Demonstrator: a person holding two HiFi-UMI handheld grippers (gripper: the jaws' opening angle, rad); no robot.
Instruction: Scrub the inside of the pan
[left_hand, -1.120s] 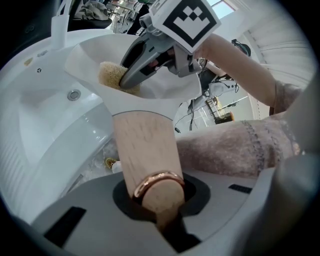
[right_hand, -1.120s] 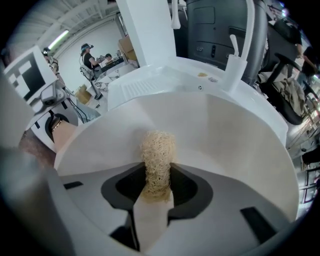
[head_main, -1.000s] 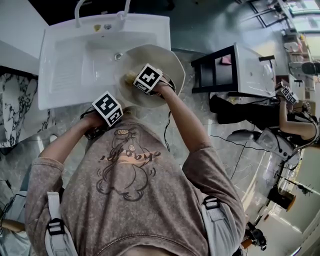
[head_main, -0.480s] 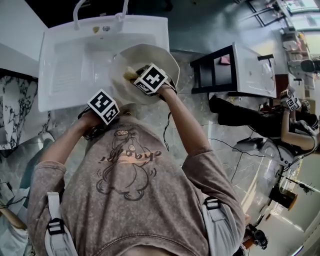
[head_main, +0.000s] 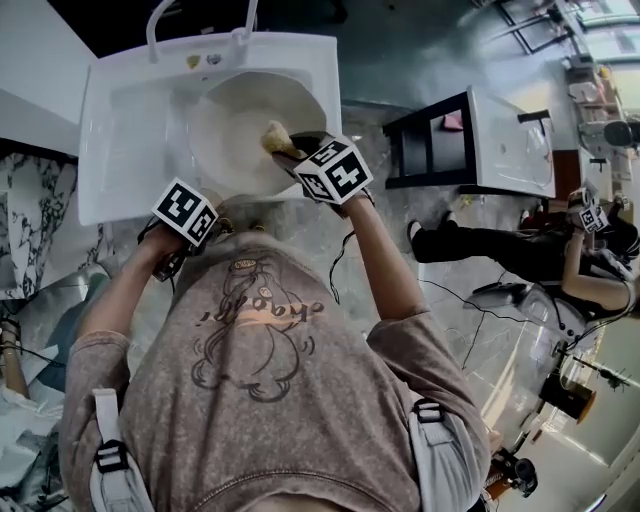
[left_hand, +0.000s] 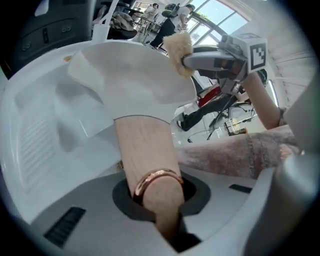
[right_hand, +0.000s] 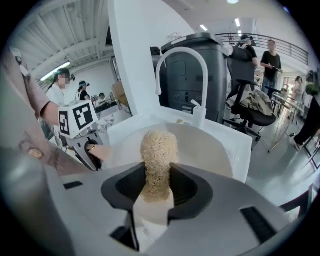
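A cream pan (head_main: 240, 125) lies tilted in the white sink (head_main: 130, 130). In the left gripper view its wooden handle (left_hand: 142, 150), ringed with copper, runs between the jaws of my left gripper (left_hand: 157, 195), which is shut on it. In the head view the left gripper (head_main: 180, 235) sits at the sink's front edge. My right gripper (head_main: 295, 152) is shut on a tan fibrous scrubber (head_main: 275, 136), which rests against the pan's inside near its right rim. The right gripper view shows the scrubber (right_hand: 158, 155) upright in the right gripper (right_hand: 158, 186), with the pan (right_hand: 205, 147) behind.
A white faucet (right_hand: 177, 62) rises at the back of the sink. A black-framed white table (head_main: 480, 140) stands right of the sink. A seated person (head_main: 520, 245) and cables lie on the marble floor (head_main: 480, 330) to the right. A dark bin (right_hand: 200, 75) stands behind the faucet.
The pan has moved left, from overhanging the sink's right edge to inside the basin. My left gripper shifted left with the handle; the right gripper stayed on the scrubber in the pan.
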